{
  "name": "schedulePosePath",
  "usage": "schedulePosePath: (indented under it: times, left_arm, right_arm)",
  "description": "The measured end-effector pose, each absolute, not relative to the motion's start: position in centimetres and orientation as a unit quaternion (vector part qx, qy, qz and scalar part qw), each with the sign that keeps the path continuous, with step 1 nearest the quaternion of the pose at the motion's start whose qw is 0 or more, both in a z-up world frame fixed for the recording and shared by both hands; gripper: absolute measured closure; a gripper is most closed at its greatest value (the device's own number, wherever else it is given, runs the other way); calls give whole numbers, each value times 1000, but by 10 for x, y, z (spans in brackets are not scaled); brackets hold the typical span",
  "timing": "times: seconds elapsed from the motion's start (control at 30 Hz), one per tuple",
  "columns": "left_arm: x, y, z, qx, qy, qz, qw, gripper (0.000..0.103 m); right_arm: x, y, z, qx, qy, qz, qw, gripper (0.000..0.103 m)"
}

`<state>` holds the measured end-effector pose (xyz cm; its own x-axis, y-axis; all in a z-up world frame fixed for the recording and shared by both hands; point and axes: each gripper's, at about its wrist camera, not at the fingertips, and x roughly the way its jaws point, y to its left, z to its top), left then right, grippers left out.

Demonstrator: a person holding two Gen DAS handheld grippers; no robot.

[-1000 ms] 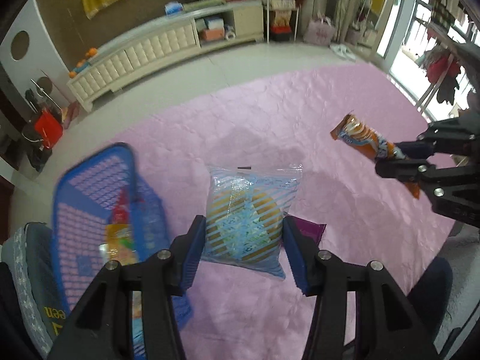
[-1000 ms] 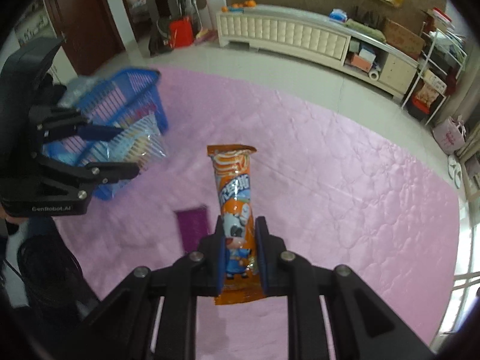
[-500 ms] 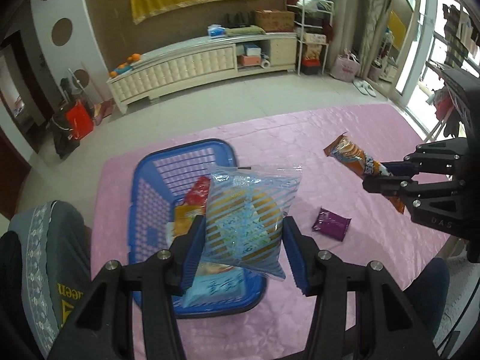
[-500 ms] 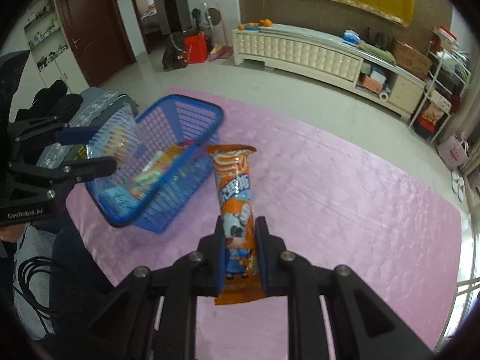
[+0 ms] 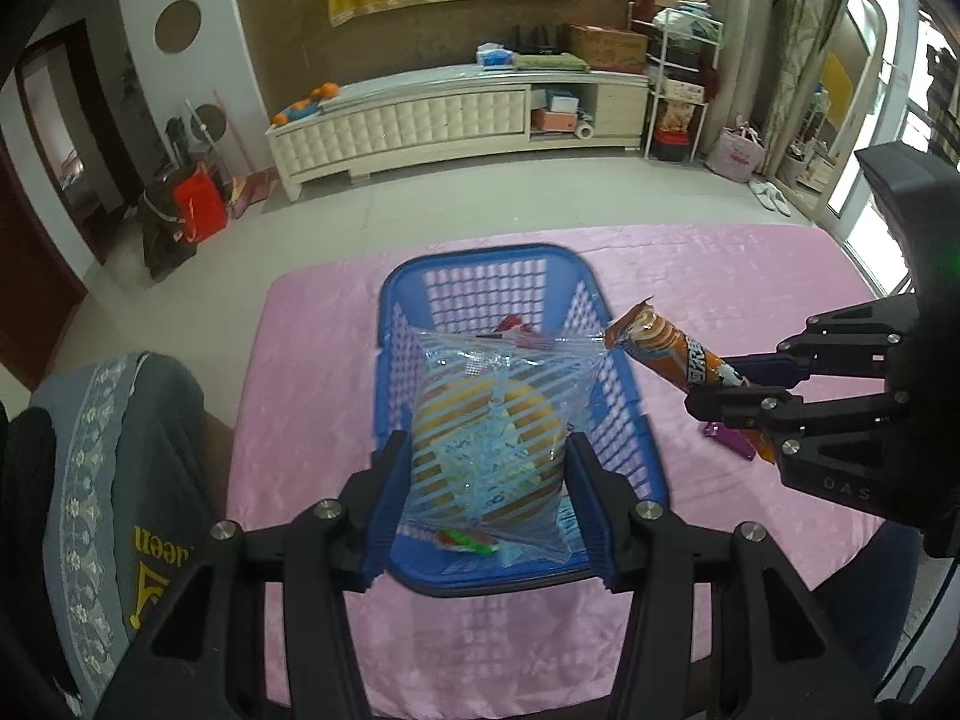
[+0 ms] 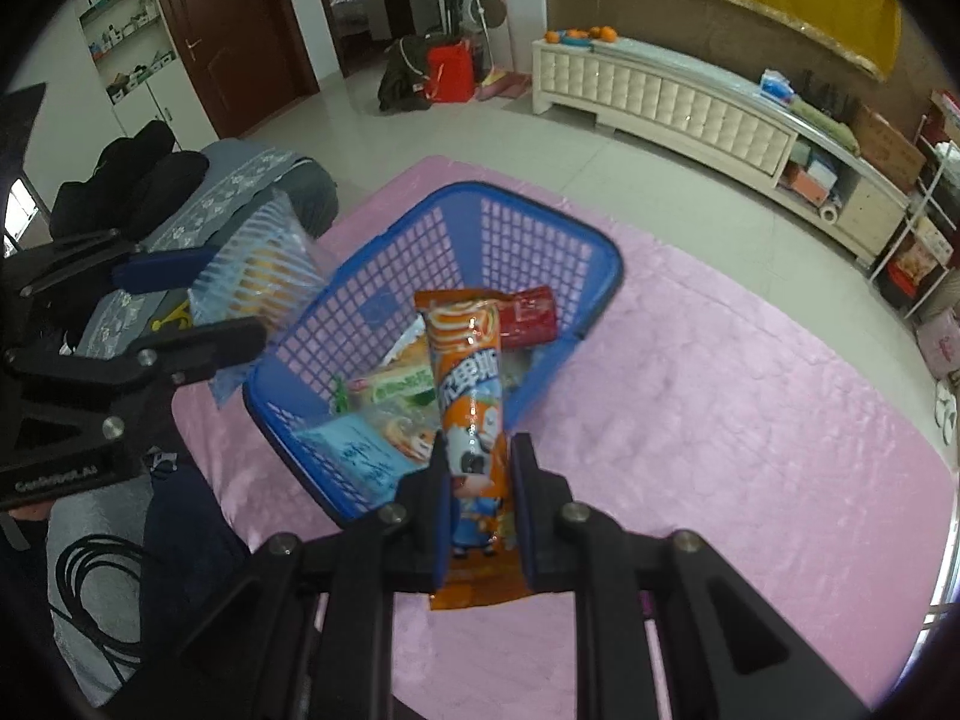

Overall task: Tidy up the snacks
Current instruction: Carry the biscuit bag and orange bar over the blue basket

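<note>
The left gripper [image 5: 483, 495] has its jaws clamped on a clear striped bag [image 5: 489, 438] of yellow round snacks, gripping it by its sides and holding it above the near half of a blue basket [image 5: 396, 300]. The basket stands on a table covered by a pink cloth [image 5: 300, 360]. From the right wrist view the same bag [image 6: 264, 267] hangs beside the basket's left rim [image 6: 288, 402], raised above the cloth. The right gripper [image 6: 480, 480] has its jaws shut on the lower part of a long orange wrapper [image 6: 471, 396] with a cartoon figure on it; the wrapper points forward and its upper end reaches over the basket's right side. In the left wrist view that orange wrapper [image 5: 672, 354] is tilted, its free end just beside the basket's right wall. Inside the basket lie several packets: a red one [image 6: 531, 315] toward the far end, a green and white one [image 6: 396, 387] in the middle, and a light blue one [image 6: 360, 453] at the near corner. A small purple packet [image 5: 732, 441] lies on the cloth to the right of the basket, partly hidden by the right gripper [image 5: 729, 387].
</note>
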<state>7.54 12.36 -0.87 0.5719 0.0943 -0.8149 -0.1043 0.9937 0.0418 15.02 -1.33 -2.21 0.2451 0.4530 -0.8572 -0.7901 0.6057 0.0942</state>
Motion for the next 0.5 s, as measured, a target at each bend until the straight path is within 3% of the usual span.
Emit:
schedulePosePath:
  times: [0.5]
  left_arm:
    - [101, 156, -63, -55, 497, 42, 865, 54]
  right_arm:
    - [170, 51, -48, -216, 483, 379, 759, 81]
